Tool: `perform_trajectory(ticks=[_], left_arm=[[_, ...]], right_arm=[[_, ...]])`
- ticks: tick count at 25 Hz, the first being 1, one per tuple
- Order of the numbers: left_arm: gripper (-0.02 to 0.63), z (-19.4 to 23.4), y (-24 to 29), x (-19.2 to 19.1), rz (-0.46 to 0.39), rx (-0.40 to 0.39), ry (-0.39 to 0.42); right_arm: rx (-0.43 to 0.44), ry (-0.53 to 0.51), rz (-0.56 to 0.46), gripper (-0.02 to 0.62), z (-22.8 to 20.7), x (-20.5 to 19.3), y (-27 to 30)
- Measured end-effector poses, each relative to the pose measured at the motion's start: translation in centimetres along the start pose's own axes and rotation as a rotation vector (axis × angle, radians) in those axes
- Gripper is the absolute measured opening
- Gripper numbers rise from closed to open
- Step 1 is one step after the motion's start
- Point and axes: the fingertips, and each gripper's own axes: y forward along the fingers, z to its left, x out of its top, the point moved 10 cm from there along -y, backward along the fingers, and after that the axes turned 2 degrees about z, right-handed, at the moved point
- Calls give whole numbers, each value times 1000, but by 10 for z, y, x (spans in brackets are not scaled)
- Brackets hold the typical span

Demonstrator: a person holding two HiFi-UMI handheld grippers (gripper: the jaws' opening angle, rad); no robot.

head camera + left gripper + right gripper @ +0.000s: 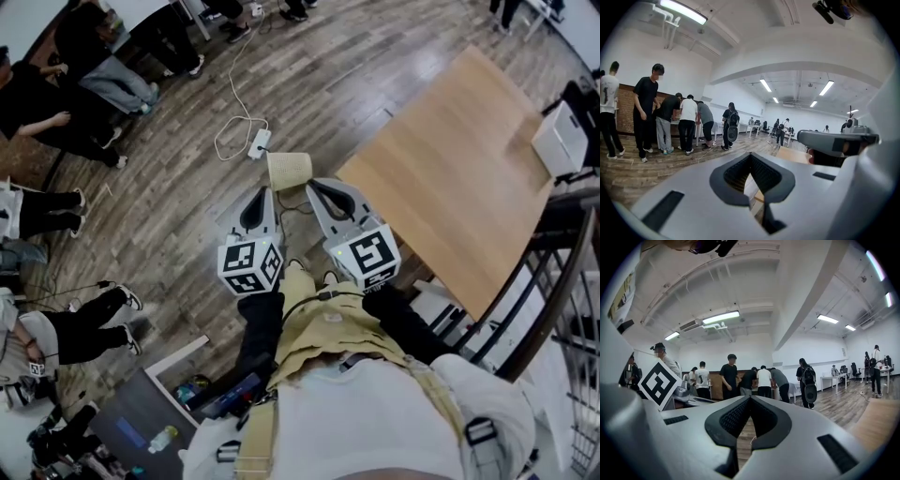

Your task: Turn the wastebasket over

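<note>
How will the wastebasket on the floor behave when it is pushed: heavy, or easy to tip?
The wastebasket looks small and plain, so it is probably light. It sits free on the smooth wooden floor, so a push would likely slide or tip it. Its smooth sides may be slippery to grip.

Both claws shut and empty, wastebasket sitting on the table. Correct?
No. The head view shows the wastebasket on the floor beside the table, not on it. The left claw and right claw are shut and empty.
</note>
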Motion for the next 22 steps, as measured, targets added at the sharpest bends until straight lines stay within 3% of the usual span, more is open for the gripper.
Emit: perform_trajectory(ticks=[8, 14, 22], left_arm=[[2, 12, 24, -4, 16, 6, -10], [2, 57, 36, 11, -17, 62, -27], [2, 100, 77, 20, 15, 67, -65]], right_arm=[[-12, 19, 9, 21, -15, -12, 7], [-80, 17, 24, 21, -36, -13, 25], [-32, -8, 71, 21, -48, -11, 96]])
